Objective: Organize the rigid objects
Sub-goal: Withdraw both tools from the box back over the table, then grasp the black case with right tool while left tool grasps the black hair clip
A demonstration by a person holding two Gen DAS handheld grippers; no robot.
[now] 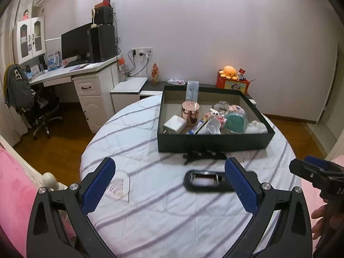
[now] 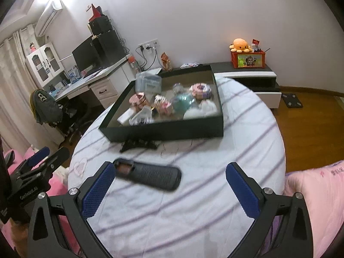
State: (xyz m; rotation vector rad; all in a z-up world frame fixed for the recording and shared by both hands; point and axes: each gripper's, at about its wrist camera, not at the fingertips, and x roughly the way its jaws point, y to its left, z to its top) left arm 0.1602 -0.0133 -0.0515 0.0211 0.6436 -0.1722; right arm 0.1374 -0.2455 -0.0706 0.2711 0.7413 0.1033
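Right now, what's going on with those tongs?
Left tongs open, empty. Right tongs open, empty. Remote and black clip loose outside box. Nothing blocking.

Matt black box (image 1: 215,144), glossy copper-look tin (image 1: 190,112), striped cloth sheet (image 1: 161,215), textured blue fingers (image 1: 97,187).

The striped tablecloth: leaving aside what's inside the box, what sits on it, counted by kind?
Dark box: 1
Black remote, battery bay open: 1
Black hair clip: 1
Total: 3
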